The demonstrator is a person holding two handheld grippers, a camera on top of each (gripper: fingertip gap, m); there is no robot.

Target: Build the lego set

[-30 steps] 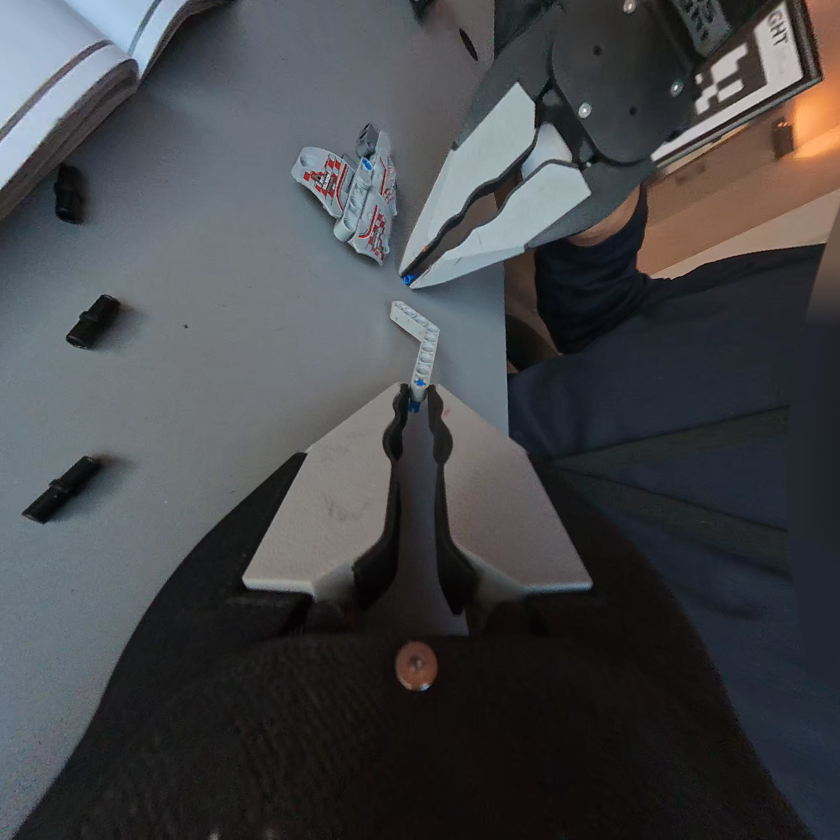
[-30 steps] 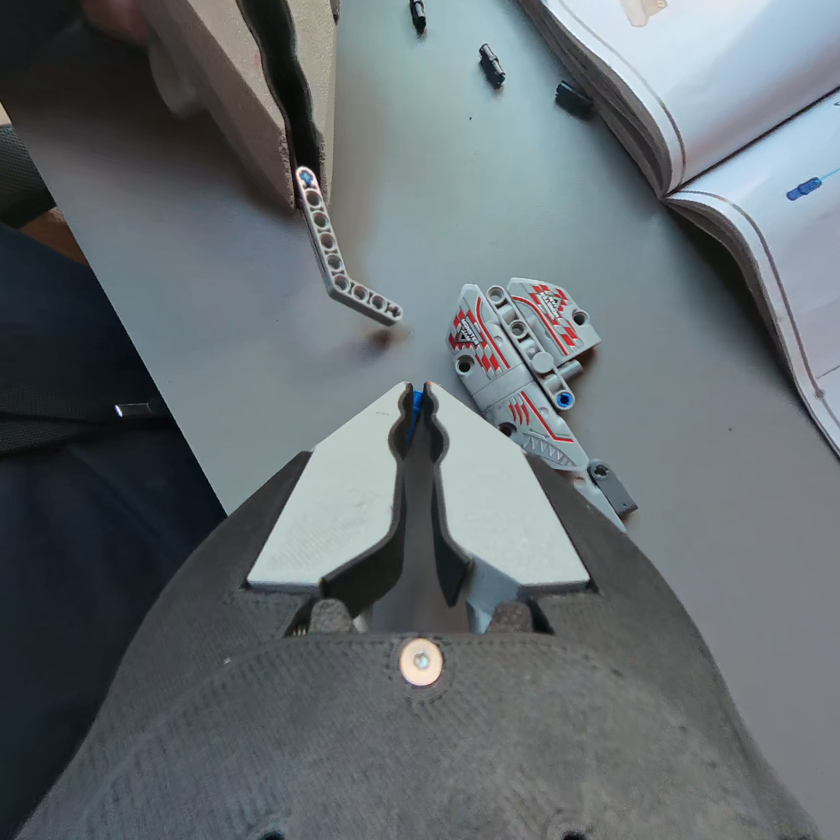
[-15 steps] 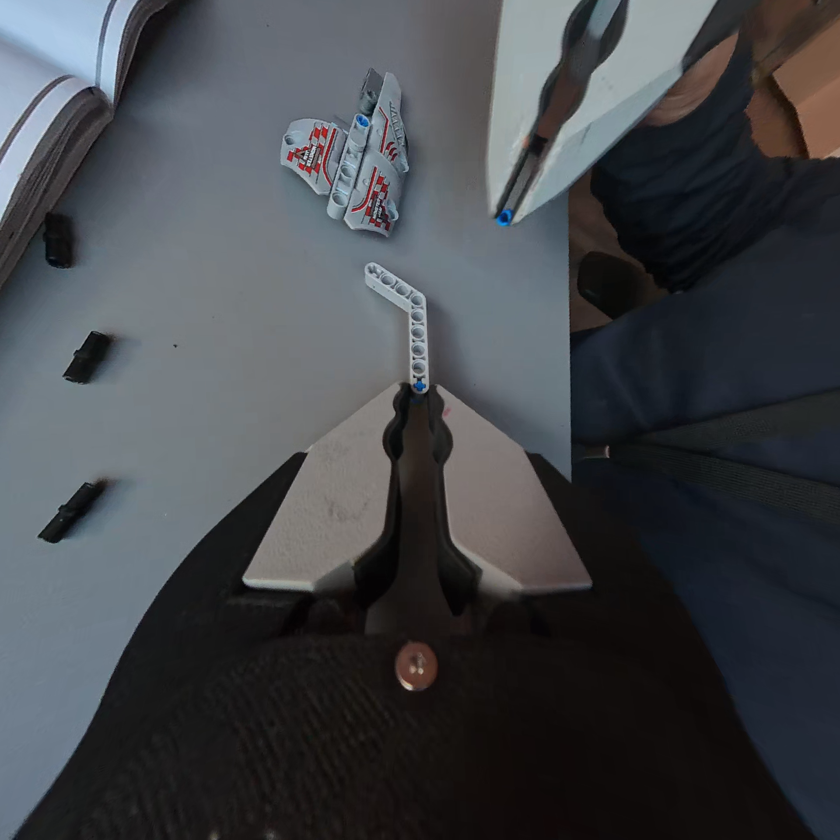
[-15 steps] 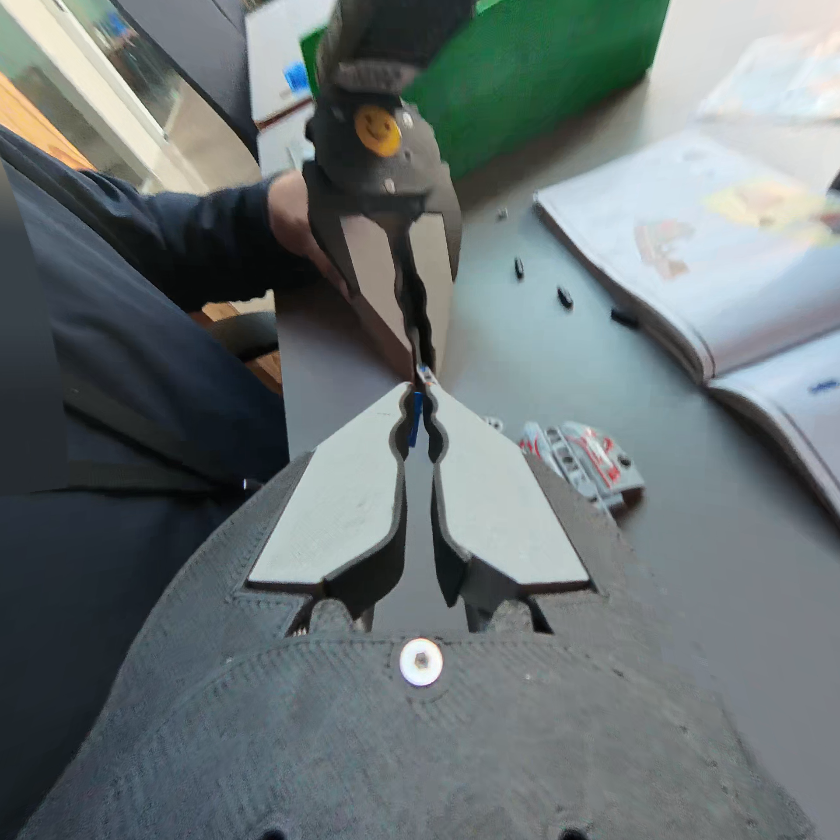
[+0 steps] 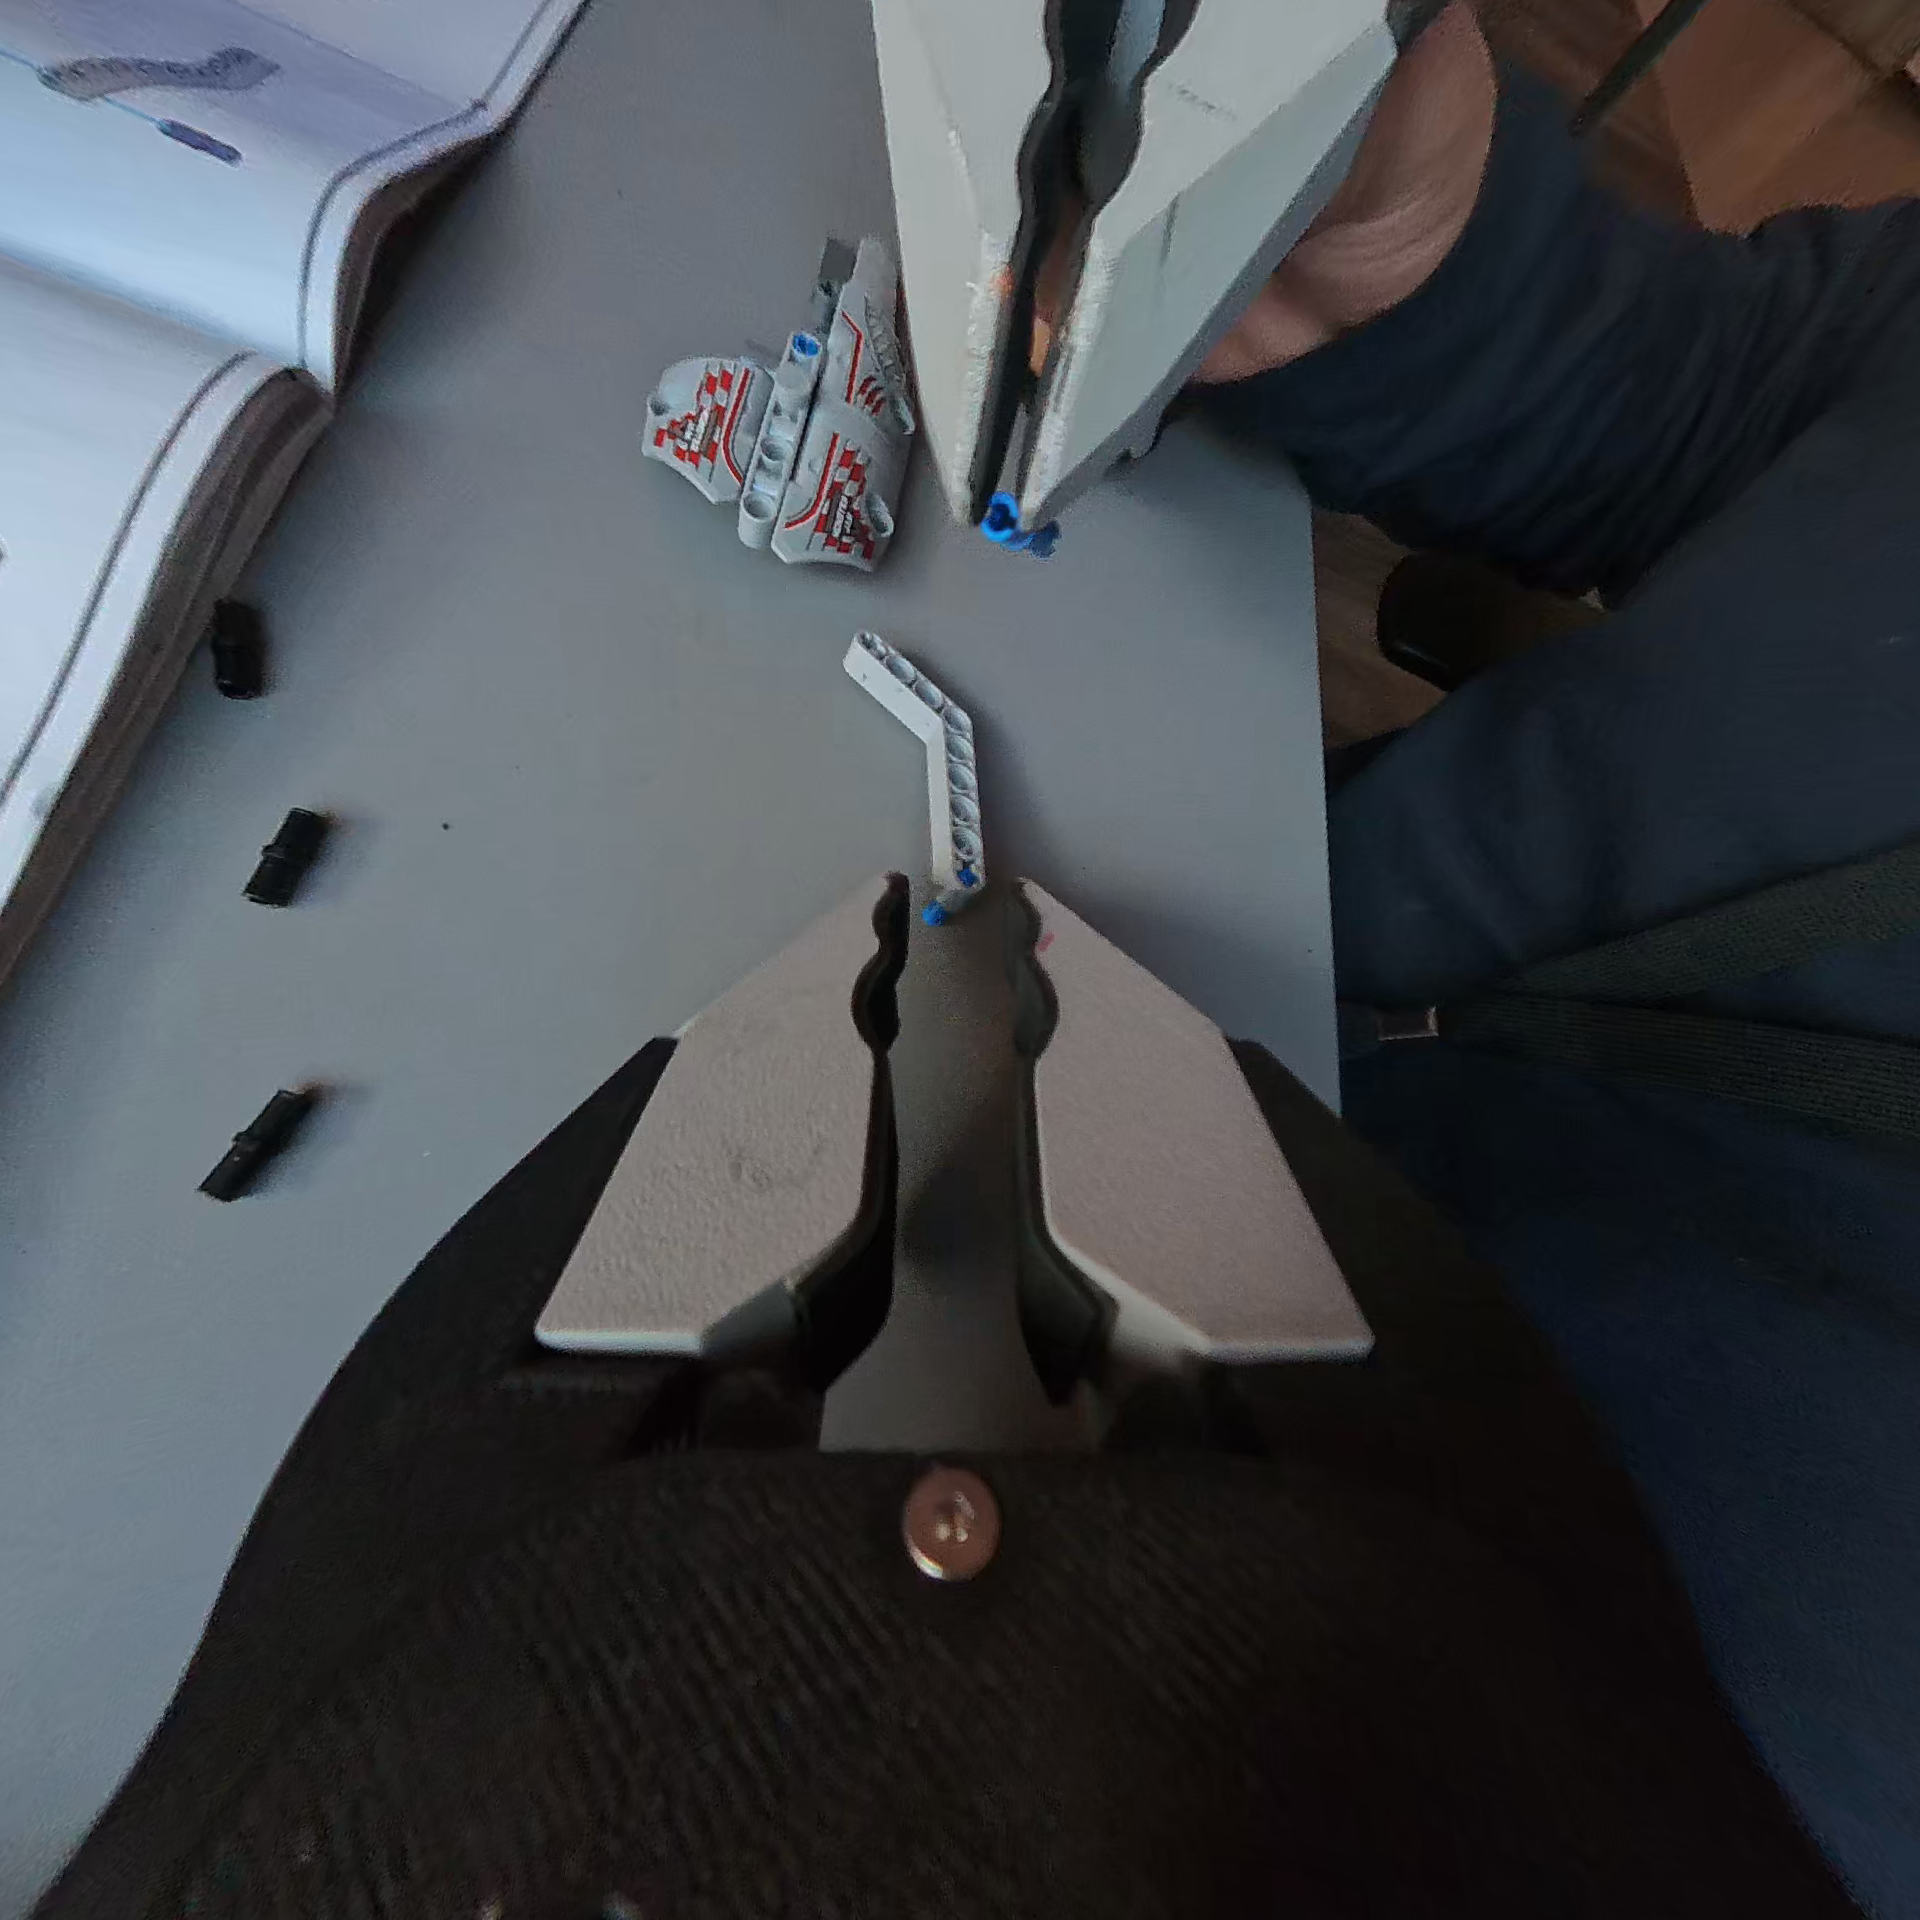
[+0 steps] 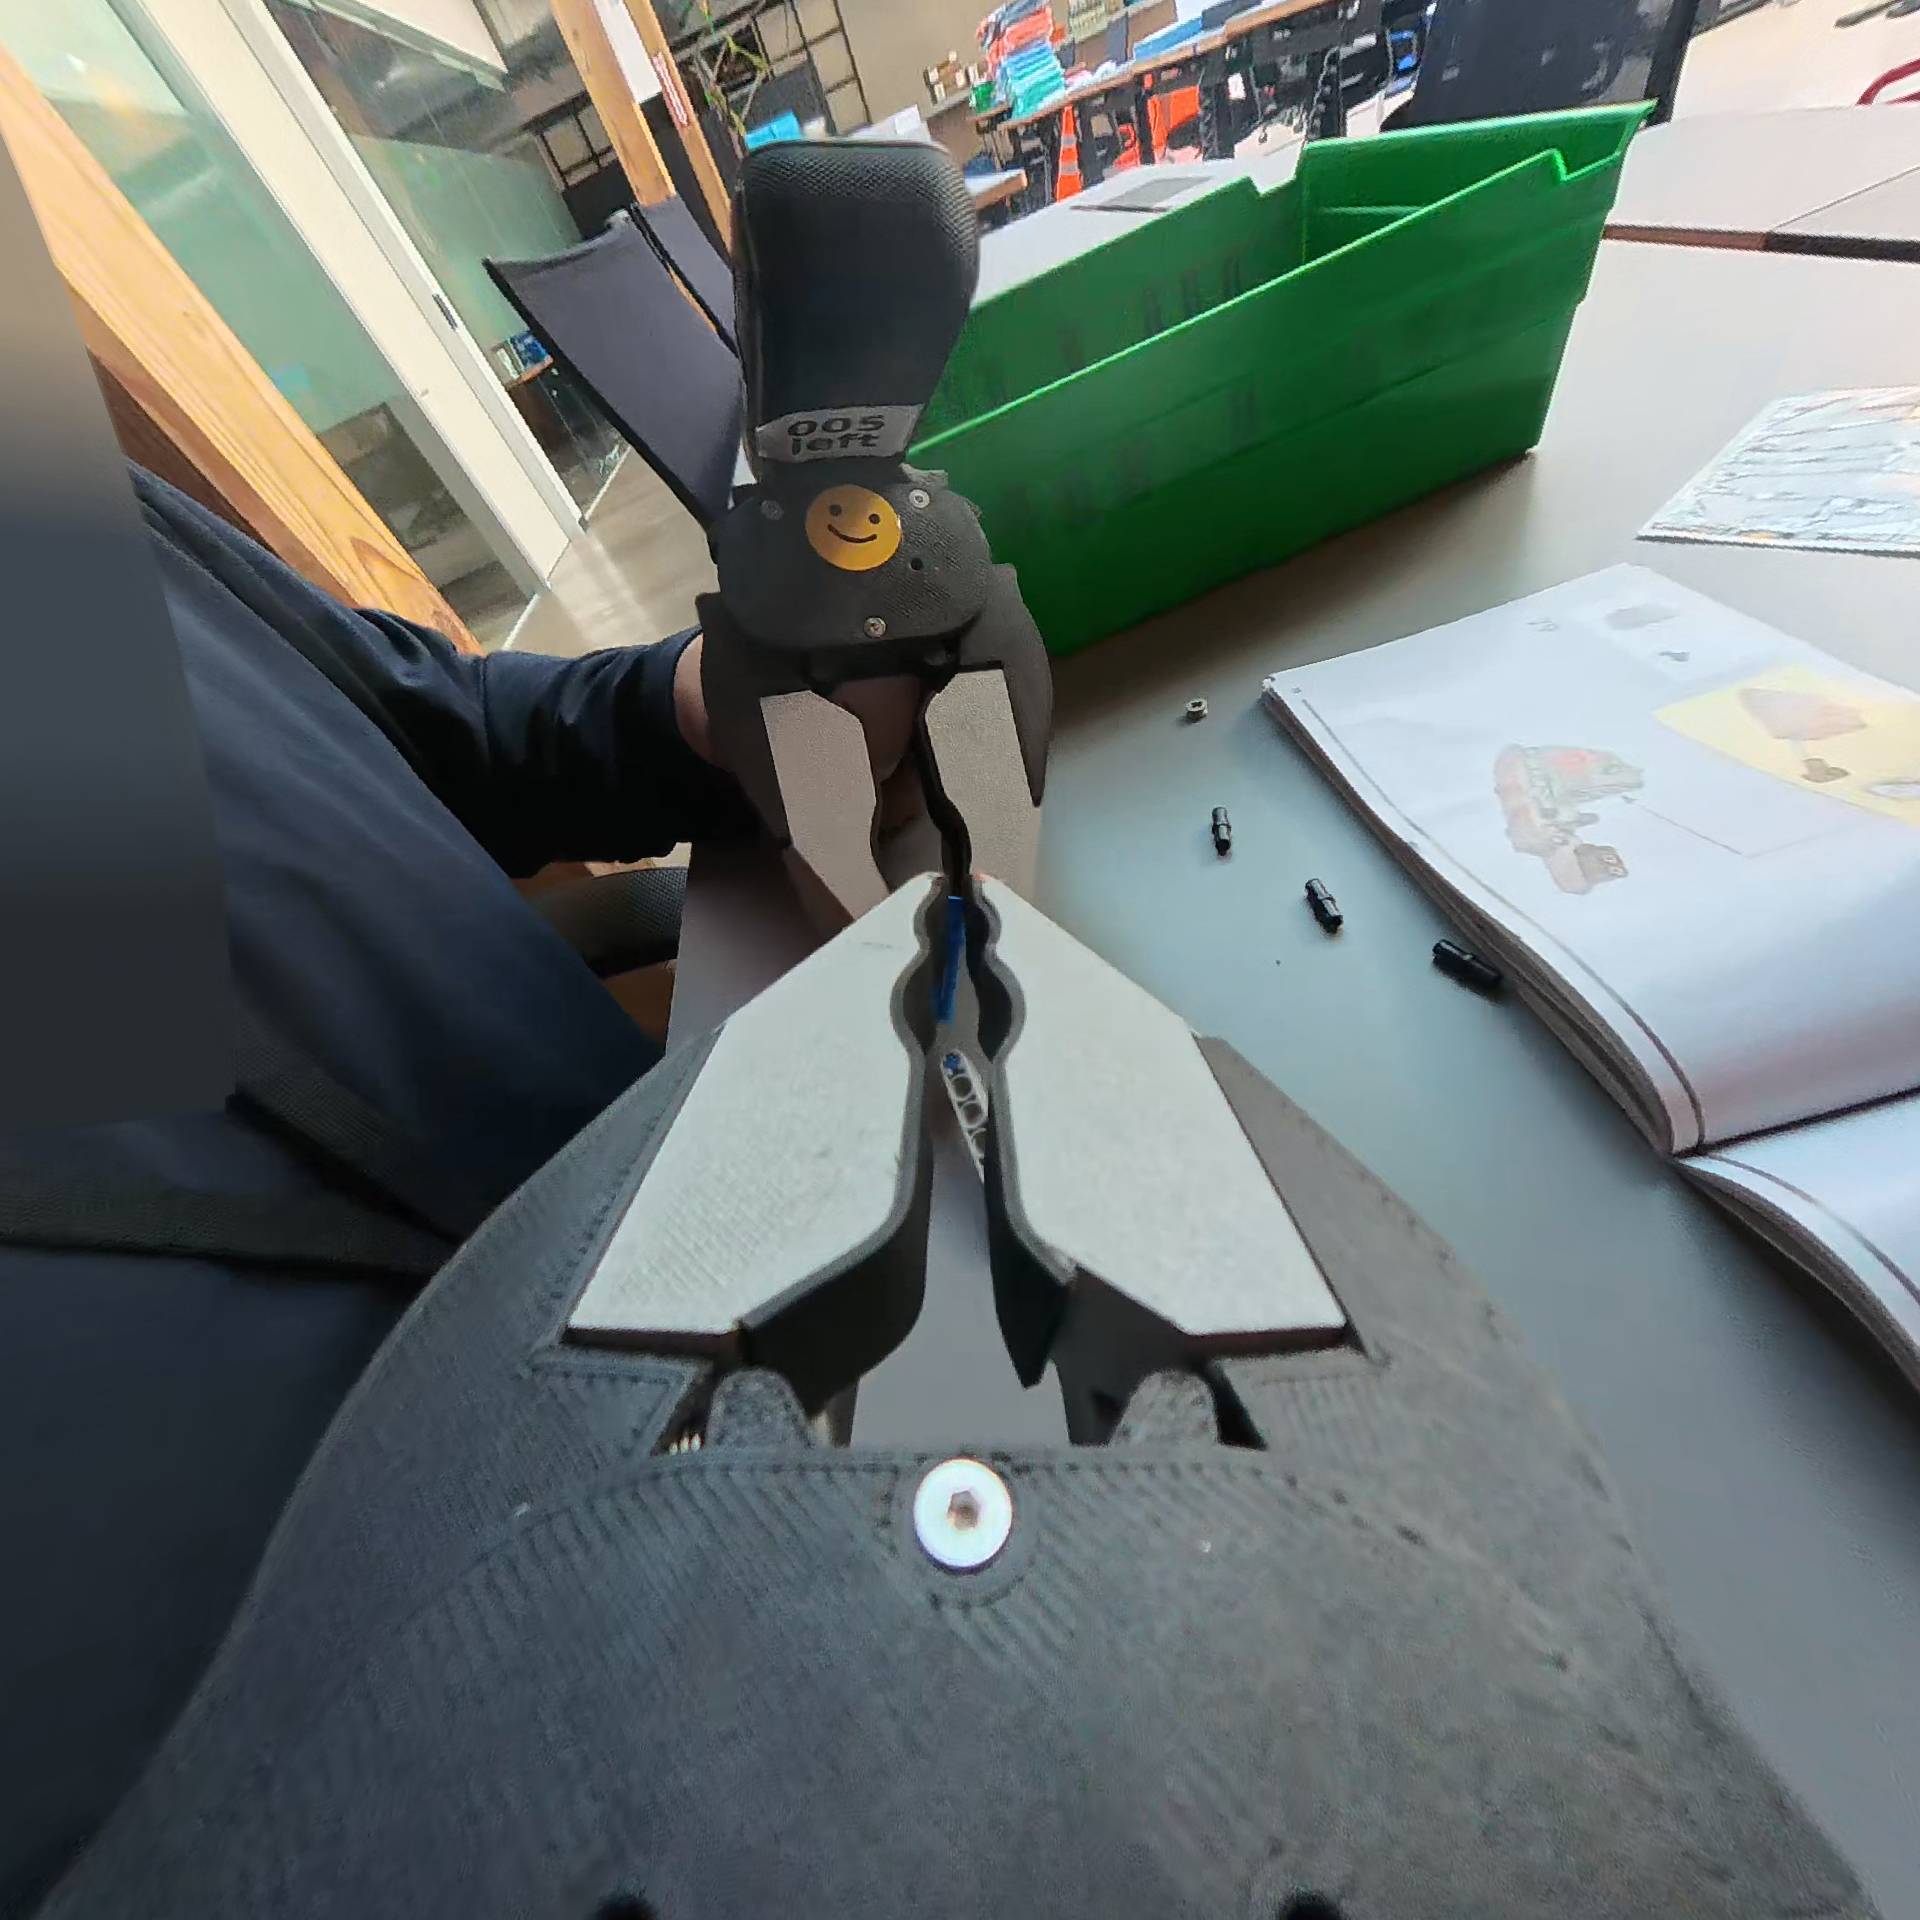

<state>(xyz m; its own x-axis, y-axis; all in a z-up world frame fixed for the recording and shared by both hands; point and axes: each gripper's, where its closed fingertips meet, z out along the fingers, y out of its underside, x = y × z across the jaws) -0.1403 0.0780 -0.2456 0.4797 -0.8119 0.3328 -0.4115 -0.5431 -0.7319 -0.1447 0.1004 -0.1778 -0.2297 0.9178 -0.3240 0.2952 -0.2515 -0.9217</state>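
Left gripper (image 5: 956,899) jaws spread; bent pale-grey holed lego beam (image 5: 940,764) lay on grey table (image 5: 540,727) just before its tips. Right gripper (image 6: 951,894) jaws pinched small blue peg (image 6: 948,961). Red-patterned grey panel assembly (image 5: 790,452) lay nearby.

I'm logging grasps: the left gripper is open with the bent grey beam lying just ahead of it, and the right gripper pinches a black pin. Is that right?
One detail is wrong: the pin pinched by the right gripper is blue, not black, as the left wrist view shows. The rest holds: the left gripper is open, with the bent grey beam lying just ahead of it.
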